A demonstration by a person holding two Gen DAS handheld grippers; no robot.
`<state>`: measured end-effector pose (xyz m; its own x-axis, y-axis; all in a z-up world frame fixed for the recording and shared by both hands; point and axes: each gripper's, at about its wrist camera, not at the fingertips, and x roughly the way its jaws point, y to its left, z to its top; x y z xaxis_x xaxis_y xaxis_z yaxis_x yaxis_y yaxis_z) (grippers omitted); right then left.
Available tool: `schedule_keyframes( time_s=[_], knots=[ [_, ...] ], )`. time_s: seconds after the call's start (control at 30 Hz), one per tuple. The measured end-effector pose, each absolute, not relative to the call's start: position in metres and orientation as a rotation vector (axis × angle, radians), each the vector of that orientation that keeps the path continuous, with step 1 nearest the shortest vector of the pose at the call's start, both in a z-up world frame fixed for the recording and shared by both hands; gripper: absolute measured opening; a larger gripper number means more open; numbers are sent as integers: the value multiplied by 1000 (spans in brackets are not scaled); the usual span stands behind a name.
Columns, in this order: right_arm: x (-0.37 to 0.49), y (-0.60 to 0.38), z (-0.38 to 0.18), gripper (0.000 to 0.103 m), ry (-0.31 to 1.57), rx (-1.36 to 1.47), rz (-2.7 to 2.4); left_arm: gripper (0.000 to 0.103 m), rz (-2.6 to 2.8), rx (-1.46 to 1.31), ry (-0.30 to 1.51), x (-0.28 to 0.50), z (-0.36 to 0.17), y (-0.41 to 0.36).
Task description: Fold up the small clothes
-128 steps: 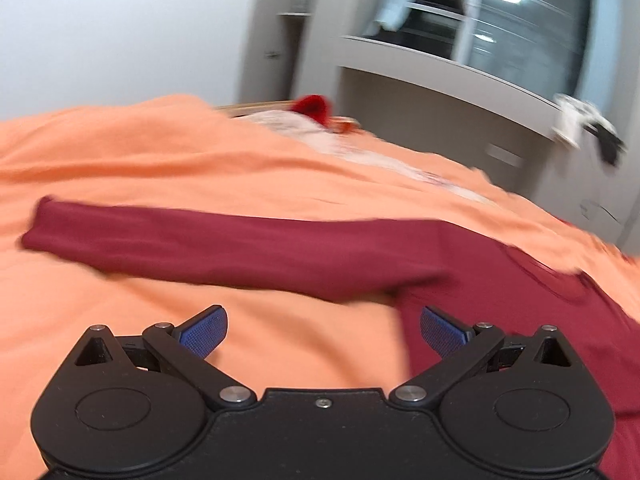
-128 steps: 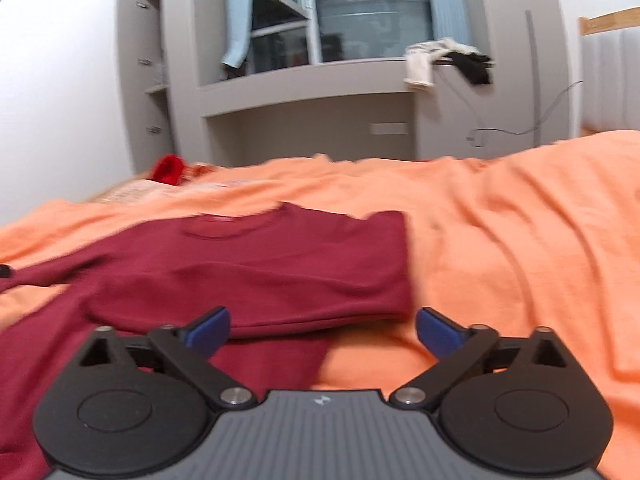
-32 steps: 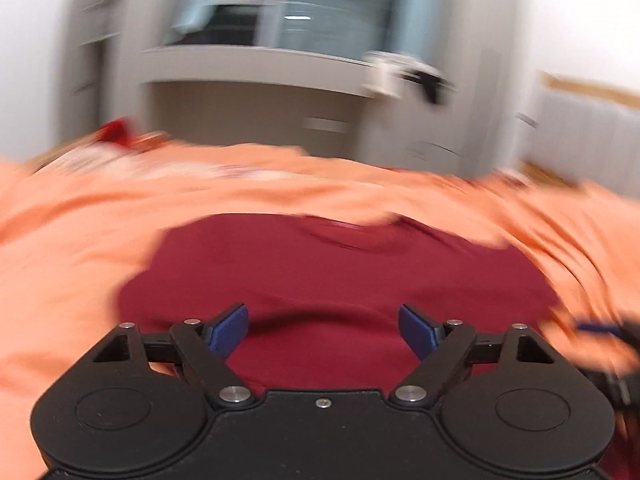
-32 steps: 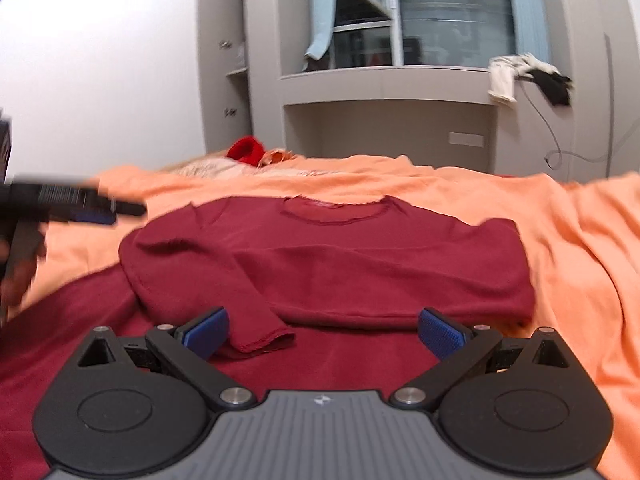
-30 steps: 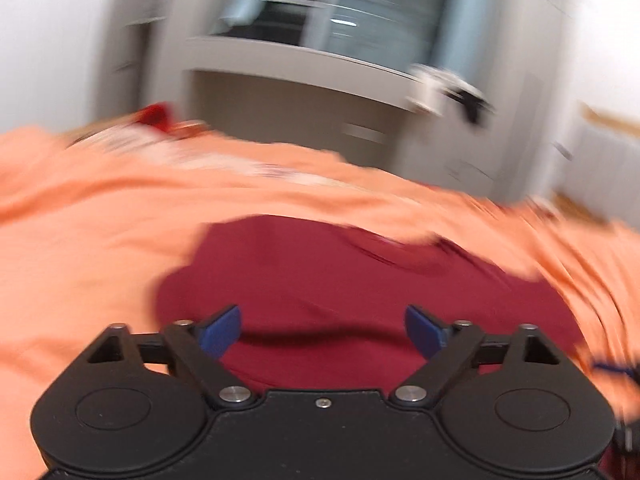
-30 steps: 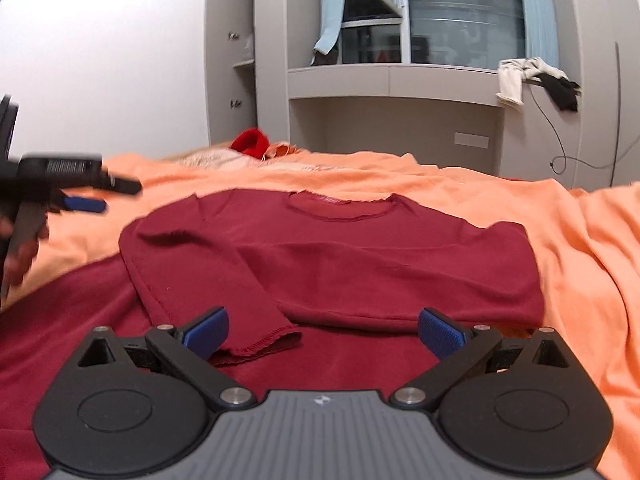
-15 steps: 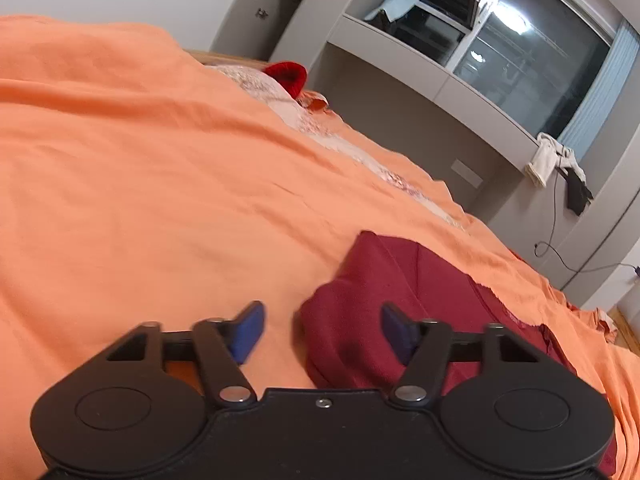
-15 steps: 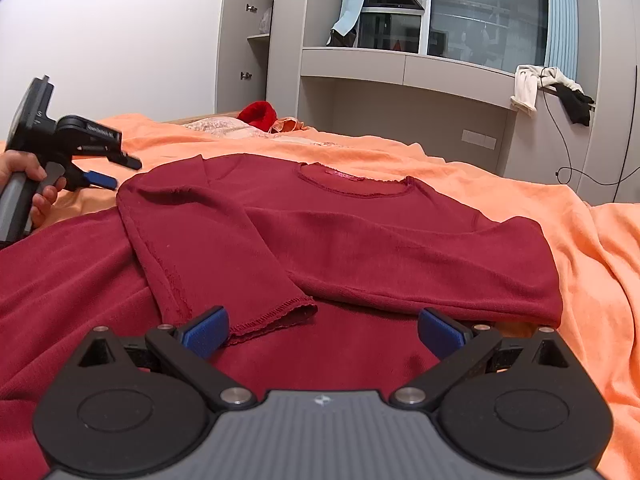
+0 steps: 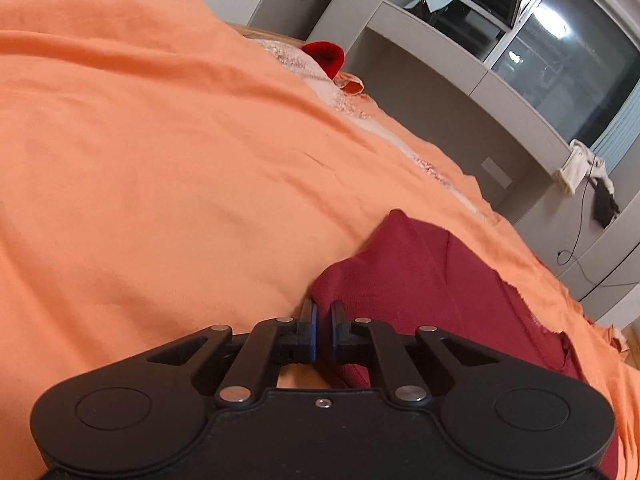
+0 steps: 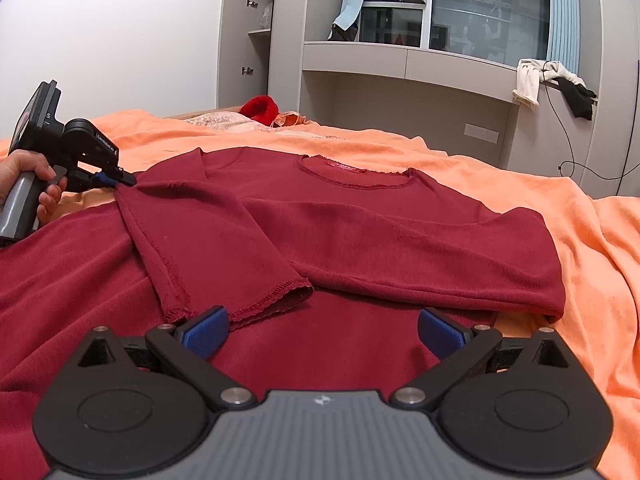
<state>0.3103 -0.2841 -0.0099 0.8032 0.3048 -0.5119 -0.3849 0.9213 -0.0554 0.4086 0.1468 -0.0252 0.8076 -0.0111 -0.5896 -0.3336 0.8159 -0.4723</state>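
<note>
The dark red long-sleeved top (image 10: 360, 224) lies mid-frame on the orange bed (image 10: 580, 216), sleeves folded in. The left gripper (image 9: 322, 322) pinches its left shoulder fold; the right gripper (image 10: 322, 330) hovers spread. Next, probably, the right takes the opposite corner.

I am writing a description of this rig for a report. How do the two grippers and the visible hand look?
The left gripper has a black body with round caps, silver screws, black linkage arms and blue pads. The right gripper is alike, but its centre plate is ribbed grey with a small emblem. The bare hand wraps a grey handle.
</note>
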Motion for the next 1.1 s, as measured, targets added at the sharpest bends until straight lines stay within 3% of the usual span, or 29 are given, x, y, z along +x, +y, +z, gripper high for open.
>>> schedule_keyframes(
  time_s=[0.07,0.2,0.5,0.87,1.1],
  knots=[
    [308,-286,-10,103,518,-157,375,19,183,-594,618,405,-21,147],
    [300,-292,-7,103,494,-147,388,48,160,-578,599,395,-11,144],
    [258,-312,12,103,364,-137,432,102,110,-387,544,347,20,112],
    [188,-318,16,103,248,-201,454,102,-28,-307,419,252,45,81],
    [140,-315,2,103,271,-257,509,102,-87,-175,317,168,37,60]
  ],
)
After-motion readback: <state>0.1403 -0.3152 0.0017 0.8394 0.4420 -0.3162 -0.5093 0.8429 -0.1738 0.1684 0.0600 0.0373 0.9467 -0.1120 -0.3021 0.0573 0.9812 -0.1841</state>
